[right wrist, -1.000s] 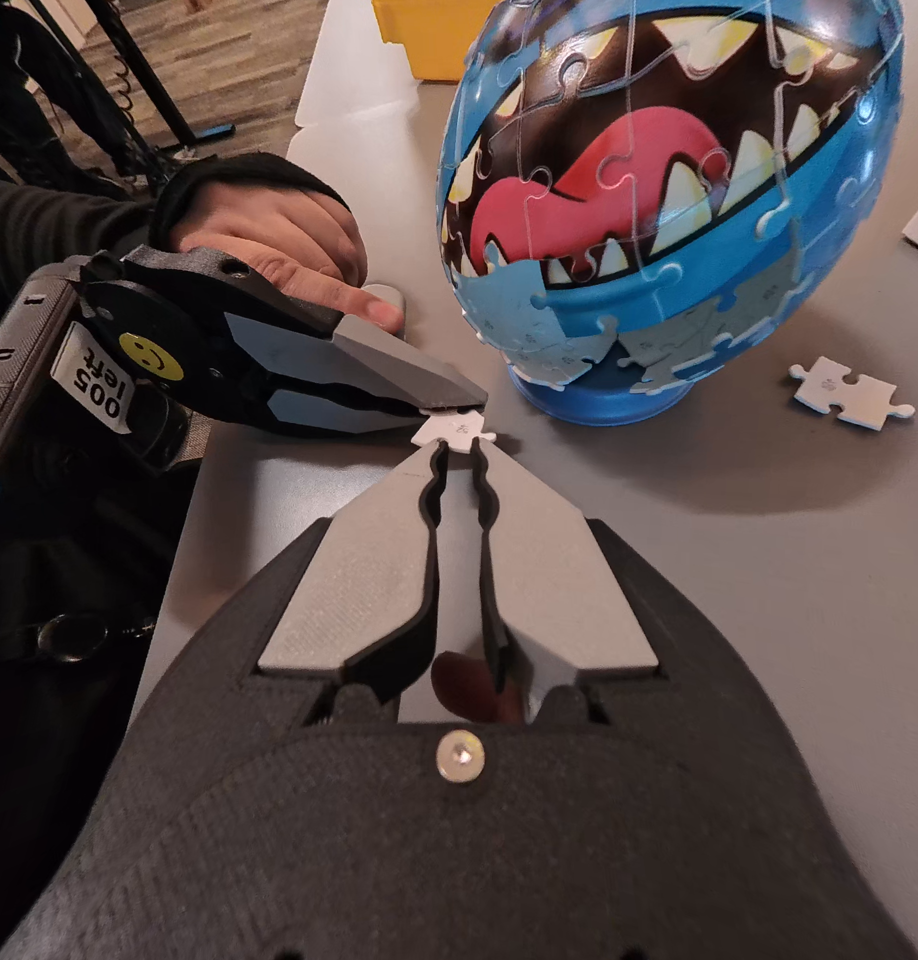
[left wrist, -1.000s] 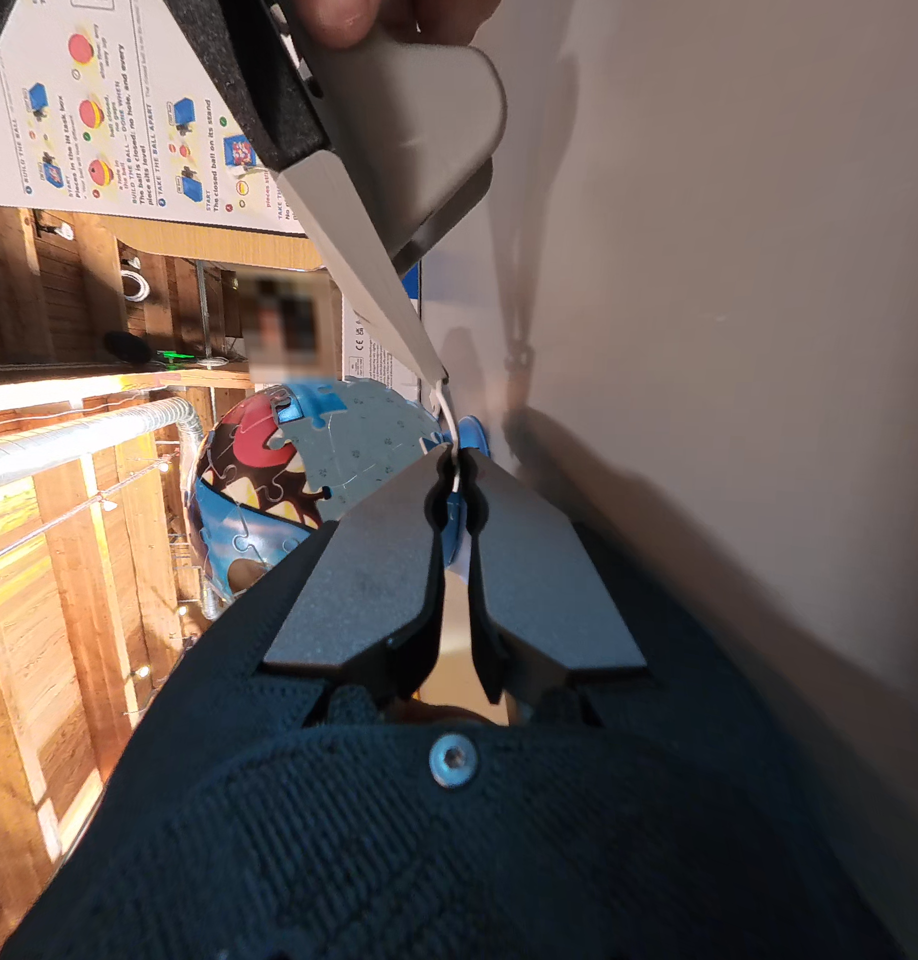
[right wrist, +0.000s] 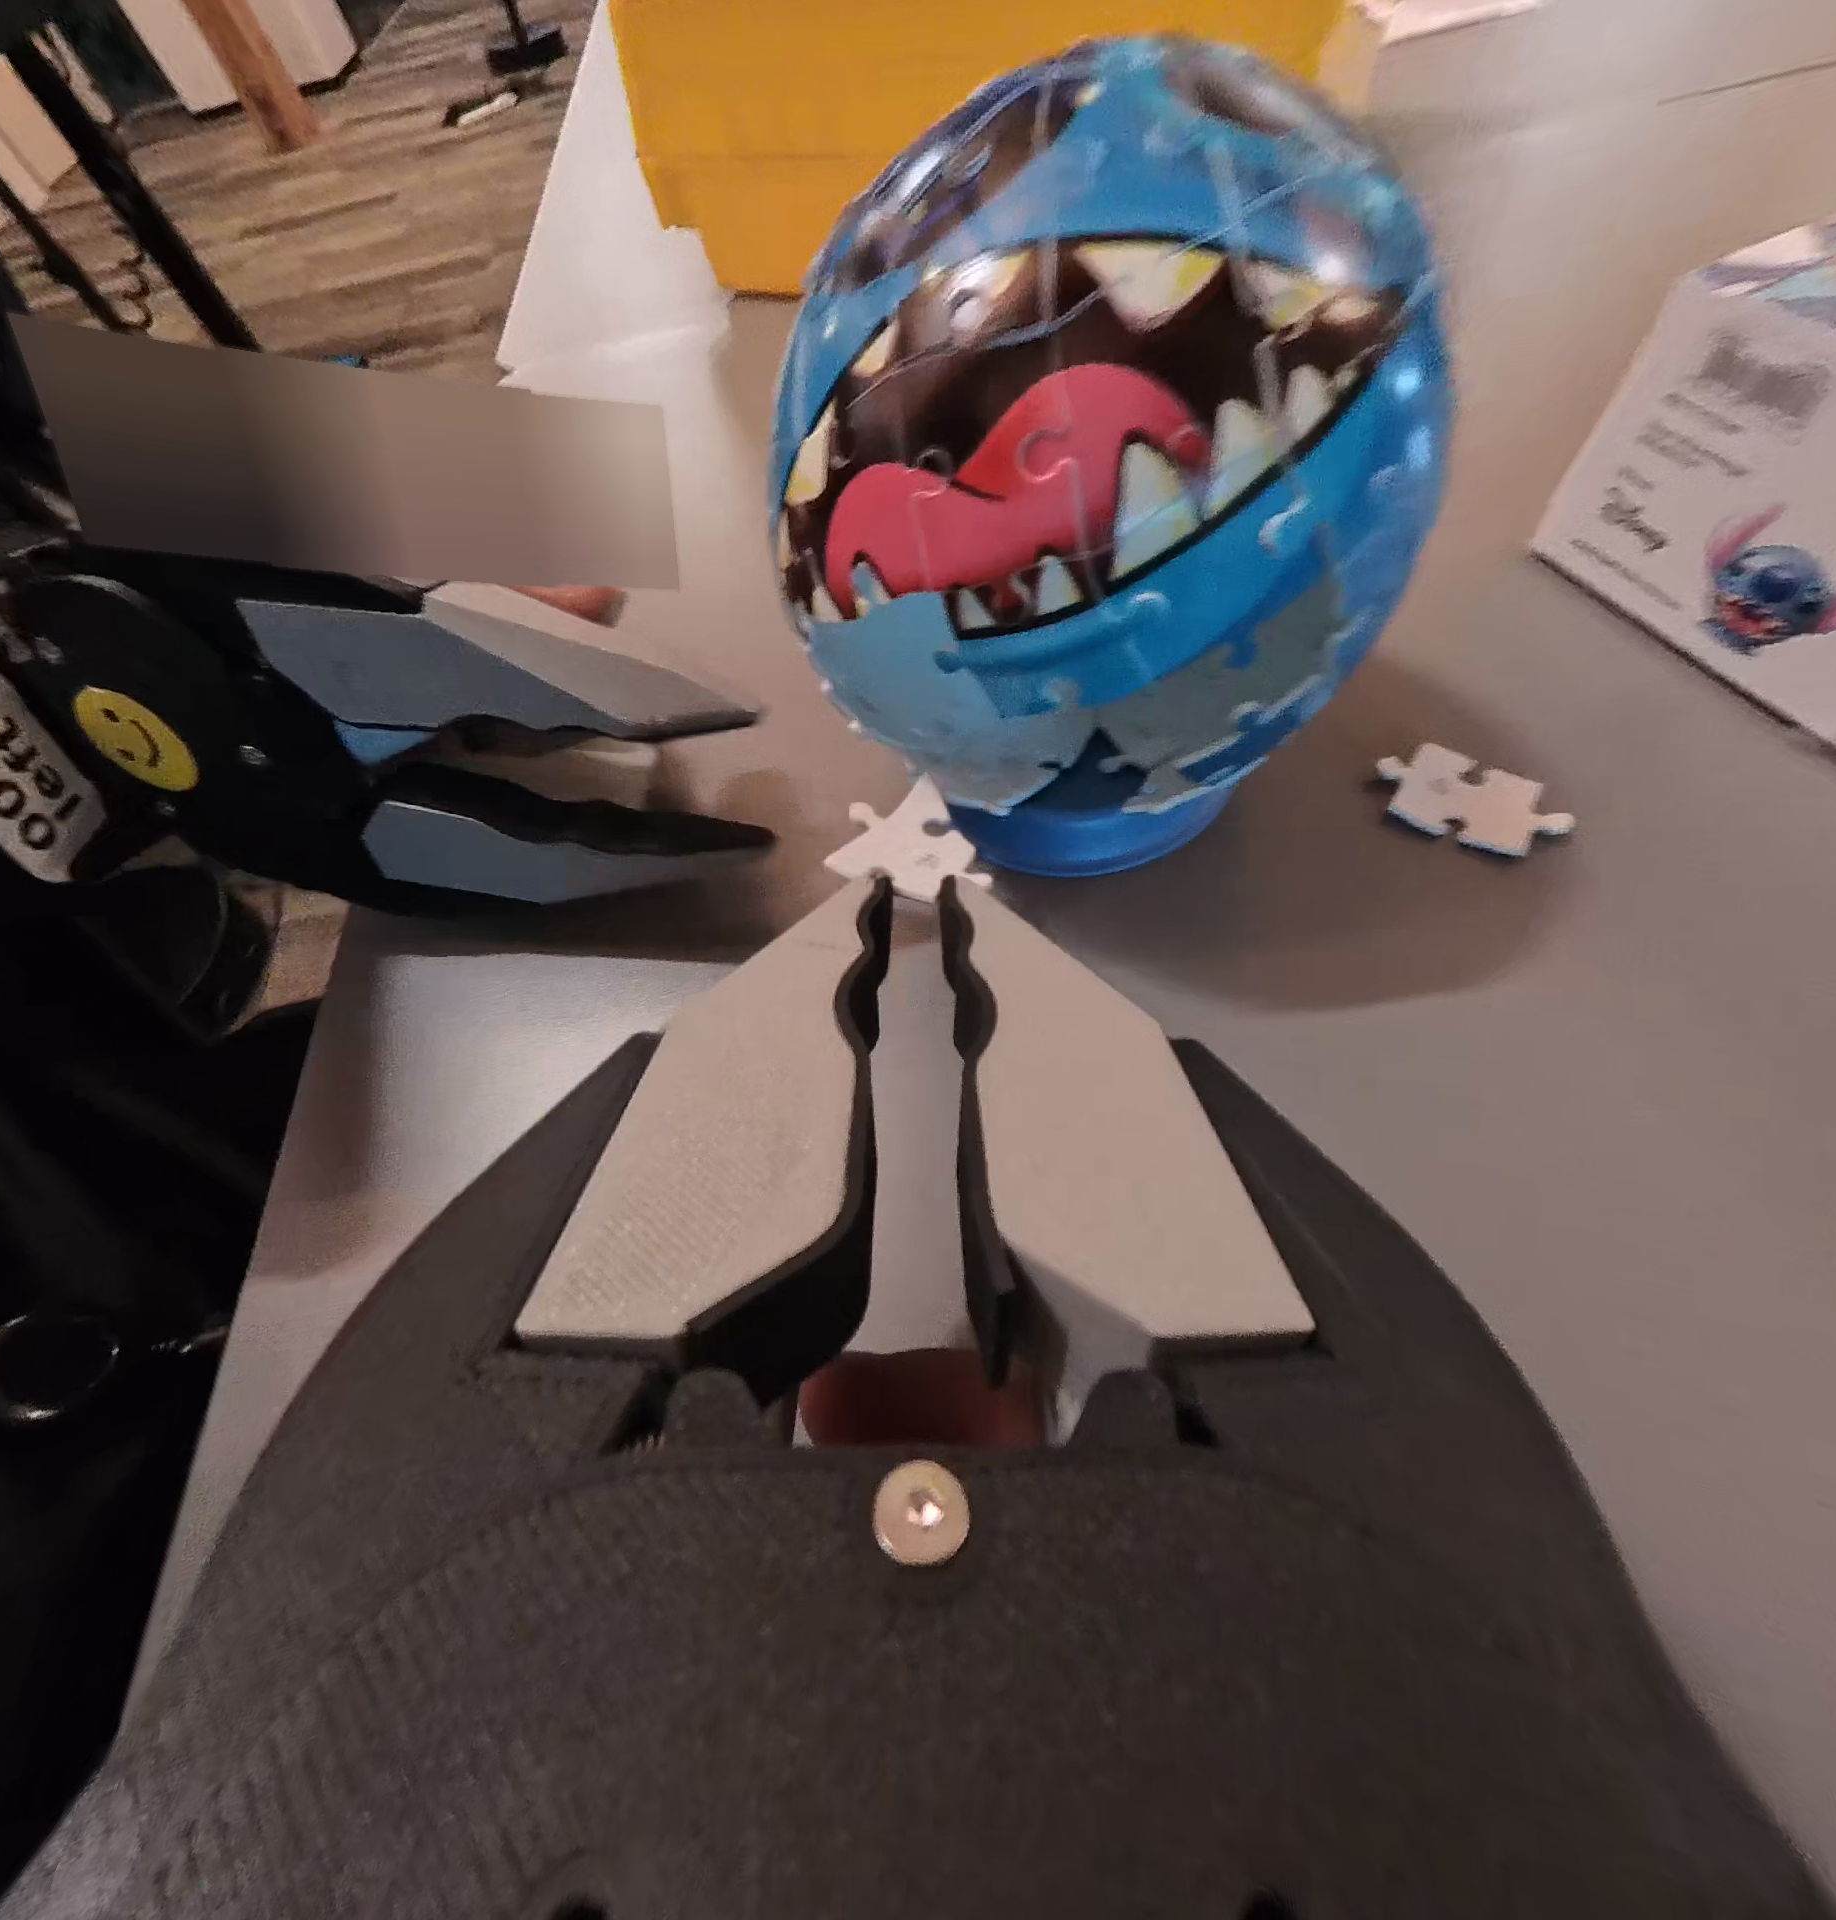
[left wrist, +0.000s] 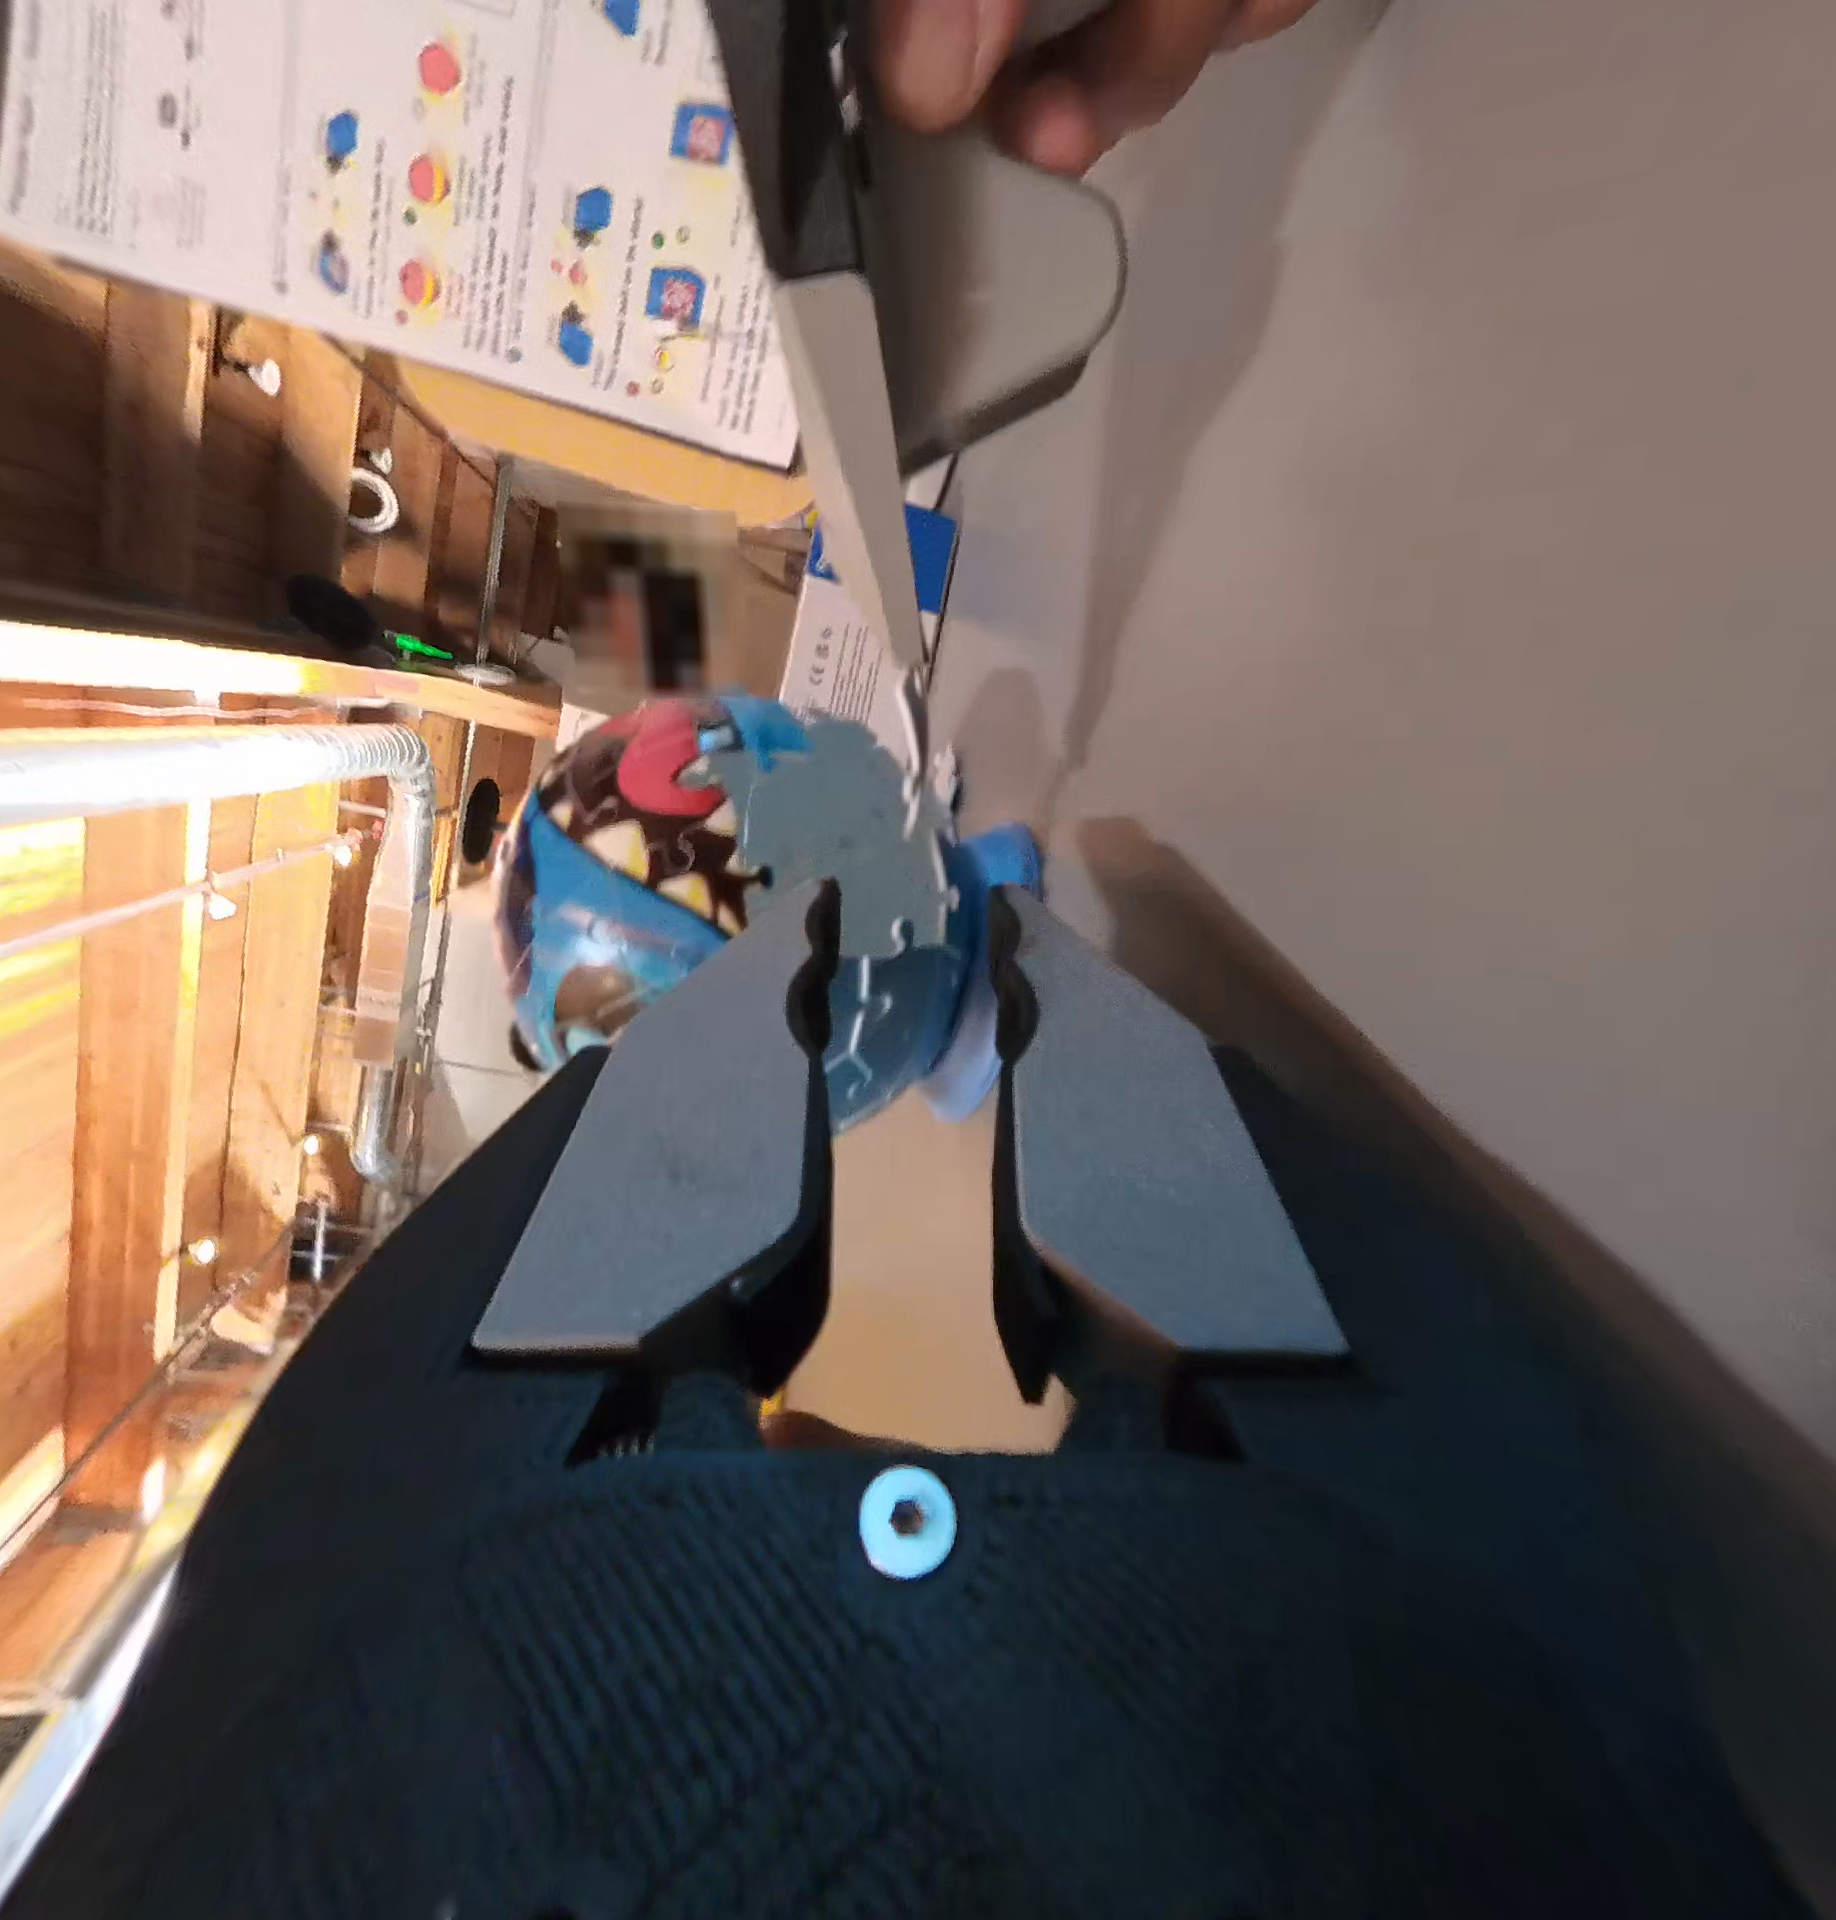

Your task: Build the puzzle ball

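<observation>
Right wrist view has my right gripper [right wrist: 912, 883] pinching the edge of a flat white jigsaw piece [right wrist: 906, 836], its jaws nearly closed on it, the piece's far end touching the foot of the glossy blue puzzle ball with the toothy red-tongued mouth [right wrist: 1101, 457]. My left gripper [right wrist: 758, 774] hangs just beside it, jaws parted and holding nothing. The ball sits on a round blue plastic stand [right wrist: 1090, 836] near the middle of the grey table [right wrist: 1413, 1143]. My worry: the grip is only on the rim, so the piece could twist or slip free as I lift it, and a hard push could roll the ball off its stand. A second loose white piece [right wrist: 1470, 800] lies beyond, near a white printed box [right wrist: 1724, 499]. I cannot see into the yellow bin [right wrist: 893, 114] at the far edge.
</observation>
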Demonstrator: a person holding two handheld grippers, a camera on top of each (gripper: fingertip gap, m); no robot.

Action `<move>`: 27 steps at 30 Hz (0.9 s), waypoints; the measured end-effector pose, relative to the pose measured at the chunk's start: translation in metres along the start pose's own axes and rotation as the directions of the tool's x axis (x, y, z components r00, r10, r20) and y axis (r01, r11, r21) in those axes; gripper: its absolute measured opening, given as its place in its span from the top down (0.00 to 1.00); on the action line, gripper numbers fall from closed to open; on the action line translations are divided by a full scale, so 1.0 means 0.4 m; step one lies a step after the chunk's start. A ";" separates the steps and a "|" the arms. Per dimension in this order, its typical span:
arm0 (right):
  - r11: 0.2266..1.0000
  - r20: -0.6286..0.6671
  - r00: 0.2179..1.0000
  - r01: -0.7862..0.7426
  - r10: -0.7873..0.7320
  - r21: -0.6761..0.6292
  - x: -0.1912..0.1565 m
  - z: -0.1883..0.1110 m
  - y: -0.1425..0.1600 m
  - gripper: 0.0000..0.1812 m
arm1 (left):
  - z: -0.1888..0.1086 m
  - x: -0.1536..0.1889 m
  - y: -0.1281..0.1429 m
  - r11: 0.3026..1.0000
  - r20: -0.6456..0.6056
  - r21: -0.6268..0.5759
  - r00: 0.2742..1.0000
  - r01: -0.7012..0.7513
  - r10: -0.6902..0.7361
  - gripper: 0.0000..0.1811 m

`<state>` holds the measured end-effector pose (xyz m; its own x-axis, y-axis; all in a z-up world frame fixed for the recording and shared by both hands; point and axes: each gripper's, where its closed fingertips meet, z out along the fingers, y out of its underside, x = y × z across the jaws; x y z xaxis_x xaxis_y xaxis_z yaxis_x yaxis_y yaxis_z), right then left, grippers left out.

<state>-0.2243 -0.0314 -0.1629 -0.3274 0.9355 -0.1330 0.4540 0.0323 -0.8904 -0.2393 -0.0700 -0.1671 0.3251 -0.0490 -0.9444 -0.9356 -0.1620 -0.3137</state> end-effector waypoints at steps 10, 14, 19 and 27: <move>0.995 -0.089 0.992 0.082 -0.086 -0.048 0.062 0.039 -0.008 0.97 | -0.008 -0.012 0.053 0.994 0.001 -0.061 0.996 0.090 -0.090 0.89; 0.990 -0.117 0.985 0.124 -0.130 -0.060 0.069 0.055 -0.011 0.97 | -0.005 -0.006 0.053 0.995 -0.003 -0.065 0.997 0.074 -0.075 0.90; 0.979 -0.169 0.965 0.188 -0.199 -0.082 0.079 0.077 -0.014 0.97 | -0.006 -0.008 0.053 0.995 0.001 -0.066 0.997 0.075 -0.076 0.91; 0.958 -0.190 0.943 0.249 -0.274 -0.145 0.090 0.109 -0.008 0.96 | -0.006 -0.008 0.053 0.995 0.002 -0.063 0.997 0.076 -0.076 0.92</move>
<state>-0.2734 -0.0133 -0.1838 -0.2758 0.9400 0.2009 0.4735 0.3147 -0.8227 -0.2600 -0.0758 -0.1705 0.3946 -0.0344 -0.9182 -0.8978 -0.2274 -0.3773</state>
